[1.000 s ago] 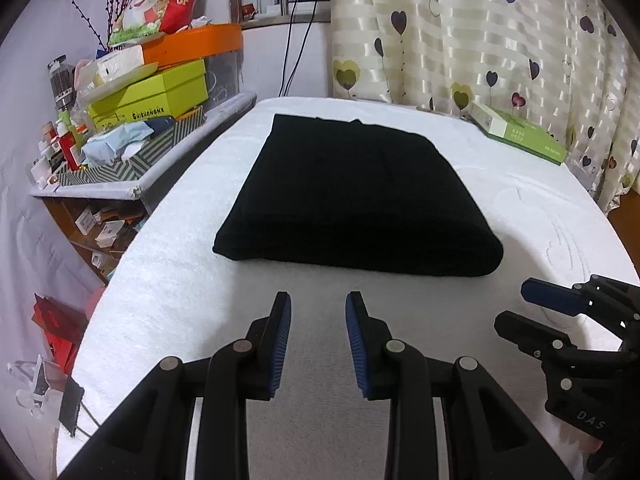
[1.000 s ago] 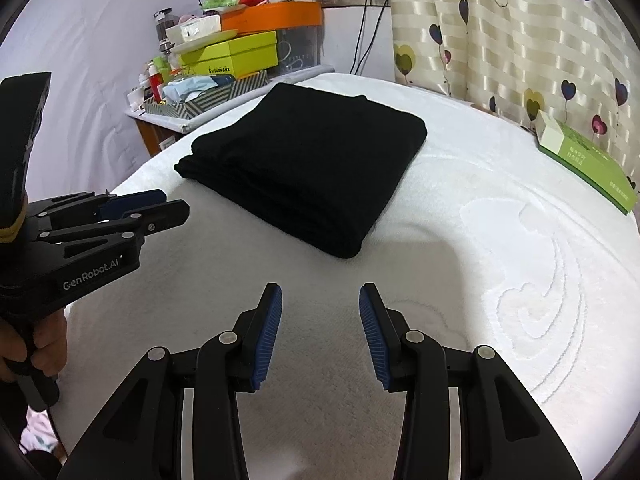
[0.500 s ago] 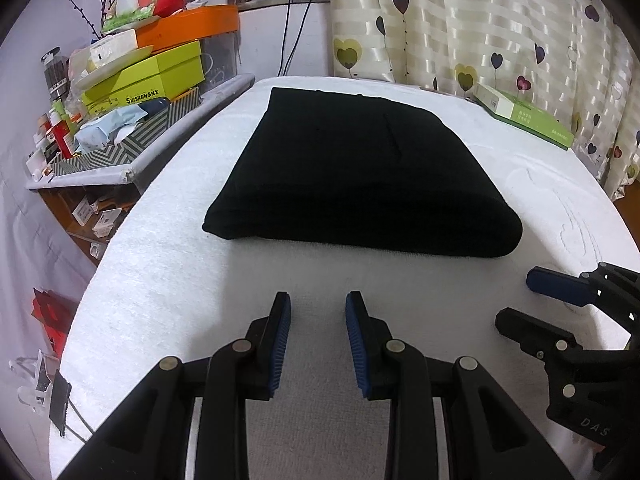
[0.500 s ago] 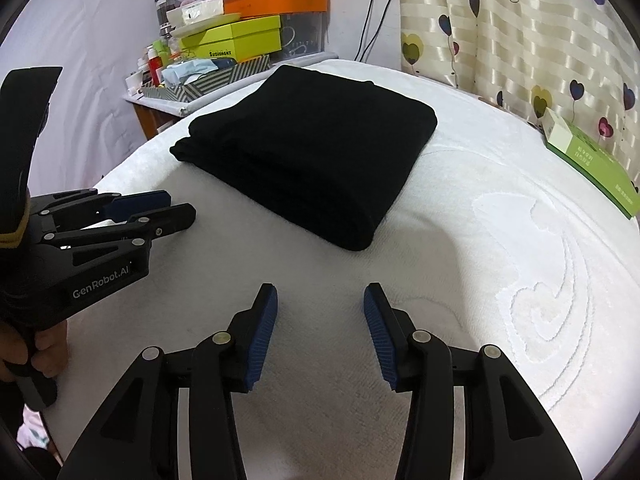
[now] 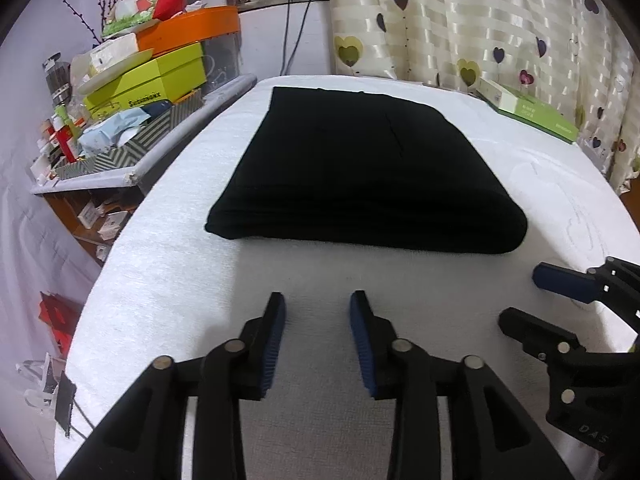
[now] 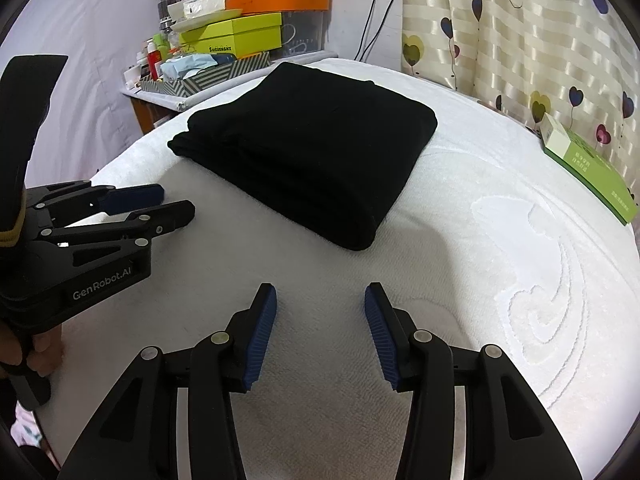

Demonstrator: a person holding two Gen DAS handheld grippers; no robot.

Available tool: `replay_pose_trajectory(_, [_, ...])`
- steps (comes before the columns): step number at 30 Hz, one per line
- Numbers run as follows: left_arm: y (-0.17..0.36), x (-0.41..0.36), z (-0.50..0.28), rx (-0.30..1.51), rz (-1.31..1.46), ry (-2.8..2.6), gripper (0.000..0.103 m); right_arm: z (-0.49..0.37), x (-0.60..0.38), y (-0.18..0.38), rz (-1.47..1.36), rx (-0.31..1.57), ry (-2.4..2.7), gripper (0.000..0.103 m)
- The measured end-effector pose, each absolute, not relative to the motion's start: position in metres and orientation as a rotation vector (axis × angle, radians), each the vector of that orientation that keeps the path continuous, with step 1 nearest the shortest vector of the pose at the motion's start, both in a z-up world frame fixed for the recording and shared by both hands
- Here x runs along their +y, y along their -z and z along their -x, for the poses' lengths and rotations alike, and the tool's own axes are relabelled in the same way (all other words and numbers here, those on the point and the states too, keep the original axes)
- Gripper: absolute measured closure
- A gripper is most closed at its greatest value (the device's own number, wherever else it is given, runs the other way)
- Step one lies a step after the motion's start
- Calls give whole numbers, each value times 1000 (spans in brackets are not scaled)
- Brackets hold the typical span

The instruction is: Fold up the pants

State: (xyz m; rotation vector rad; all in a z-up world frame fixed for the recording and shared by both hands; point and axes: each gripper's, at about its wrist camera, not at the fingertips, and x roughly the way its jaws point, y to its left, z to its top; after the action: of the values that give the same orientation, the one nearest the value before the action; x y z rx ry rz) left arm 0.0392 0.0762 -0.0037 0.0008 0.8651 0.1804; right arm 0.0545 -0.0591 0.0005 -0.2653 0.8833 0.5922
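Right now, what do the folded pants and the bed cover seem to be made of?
Folded black pants: likely soft matte knit or cotton; no sheen, rounded thick folds. White bed cover: terry-like textile; nubby pile with a raised swirl pattern.

Black pants (image 5: 360, 168): inner layers hidden, fabric too dark to show seams. Right gripper (image 5: 520, 300) cut off by right edge of left wrist view. Hand (image 6: 38, 354) on left gripper (image 6: 176, 202) mostly out of frame at left edge. Green box (image 6: 592, 172) print too small to read. Far-left shelf clutter (image 5: 120, 92) overlapping, labels mostly illegible.
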Motion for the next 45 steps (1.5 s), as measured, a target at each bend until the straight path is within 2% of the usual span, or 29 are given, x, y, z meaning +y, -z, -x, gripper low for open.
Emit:
replay_pose_trajectory(3, [4, 79, -39, 866, 12, -188, 58, -54, -59, 0, 264, 884, -593, 56])
replay_pose_trajectory(45, [4, 81, -39, 867, 24, -183, 57, -54, -59, 0, 265, 883, -592, 55])
